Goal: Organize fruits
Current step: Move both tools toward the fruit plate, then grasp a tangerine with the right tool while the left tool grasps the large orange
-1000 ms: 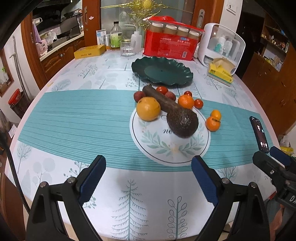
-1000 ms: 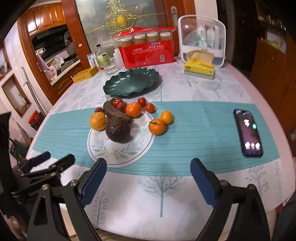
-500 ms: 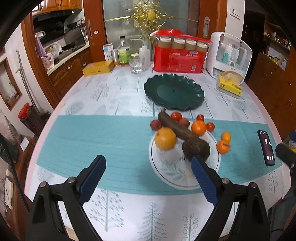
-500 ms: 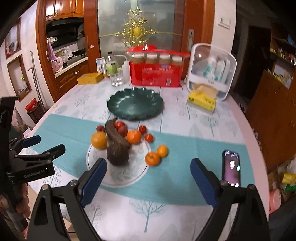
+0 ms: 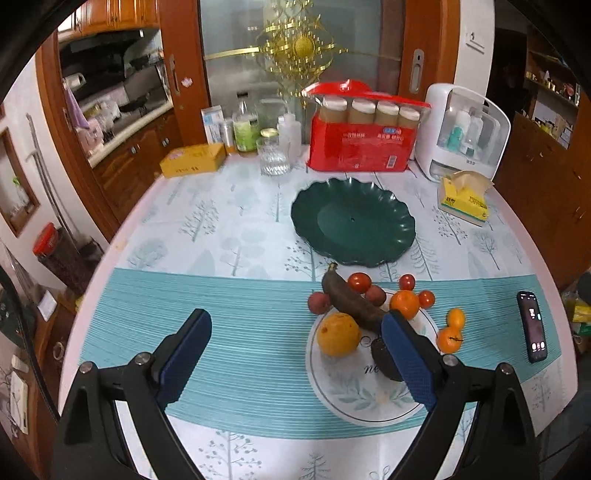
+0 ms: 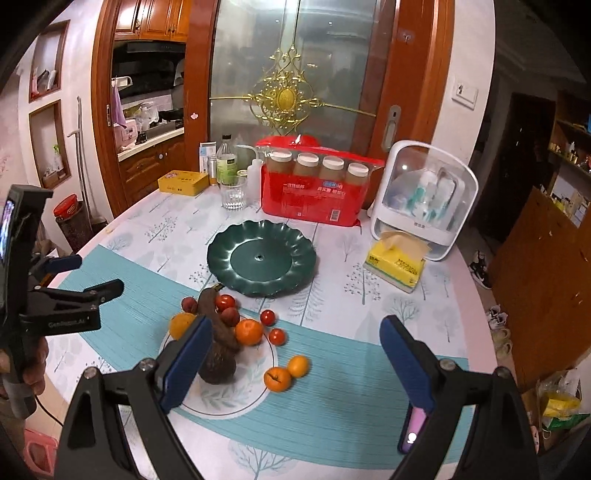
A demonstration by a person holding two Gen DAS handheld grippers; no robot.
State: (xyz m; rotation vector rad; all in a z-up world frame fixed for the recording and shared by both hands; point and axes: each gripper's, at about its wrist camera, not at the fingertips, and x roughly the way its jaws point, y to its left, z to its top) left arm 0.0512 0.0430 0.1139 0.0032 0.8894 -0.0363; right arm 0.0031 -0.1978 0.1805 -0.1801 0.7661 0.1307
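Both claws apart, holding nothing, above the counter (image 5: pixel 236 221).
Left claw (image 5: pixel 295 354), right claw (image 6: pixel 295 365); fruits (image 6: pixel 249 331) clustered on the white mat, just beside the green plate (image 6: pixel 261 260).

Both wrist views look down from above the near edge of the table (image 5: pixel 229 221), facing the far wall. The left wrist view sits further left, the right further right. Both share the green plate (image 5: pixel 352 221) (image 6: pixel 260 264) at frame centre.

Wooden kitchen cabinets (image 6: pixel 147 18); frosted glass door (image 6: pixel 295 74) with gold ornament (image 6: pixel 282 98)
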